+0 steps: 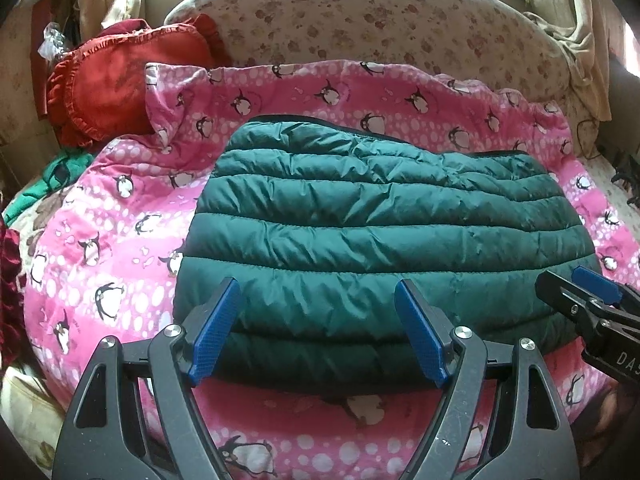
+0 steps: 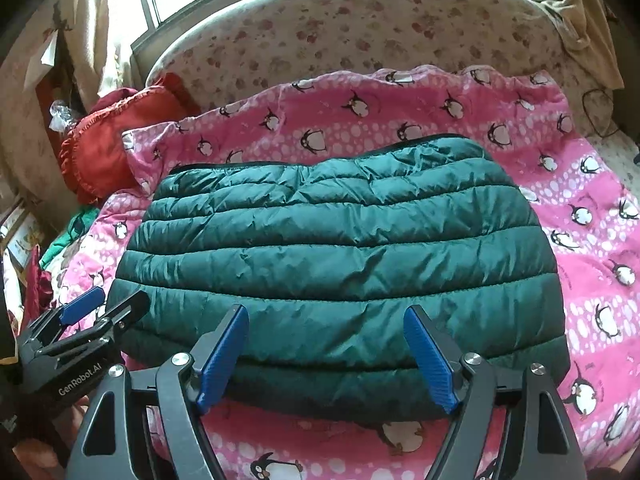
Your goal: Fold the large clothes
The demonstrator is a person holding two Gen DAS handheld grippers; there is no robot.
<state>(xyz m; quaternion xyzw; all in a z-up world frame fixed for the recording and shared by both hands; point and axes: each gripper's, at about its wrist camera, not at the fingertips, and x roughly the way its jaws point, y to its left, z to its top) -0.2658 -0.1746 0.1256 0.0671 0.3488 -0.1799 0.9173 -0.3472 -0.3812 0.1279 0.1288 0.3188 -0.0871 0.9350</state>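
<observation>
A dark green quilted puffer jacket [image 1: 380,232] lies folded into a broad rectangle on a pink penguin-print quilt [image 1: 100,240]; it also shows in the right wrist view [image 2: 340,260]. My left gripper [image 1: 318,292] is open and empty, its blue pads spread just above the jacket's near edge. My right gripper [image 2: 324,316] is open and empty too, over the near edge further right. The right gripper shows at the right edge of the left wrist view [image 1: 576,284]. The left gripper shows at the left of the right wrist view [image 2: 108,304], beside the jacket's left corner.
The quilt [image 2: 580,220] covers a bed with a floral padded headboard [image 1: 360,20]. A red ruffled pillow [image 1: 120,80] lies at the back left. Green and dark red cloths [image 1: 52,184] are heaped at the left edge. A beige cloth [image 2: 580,20] hangs at the back right.
</observation>
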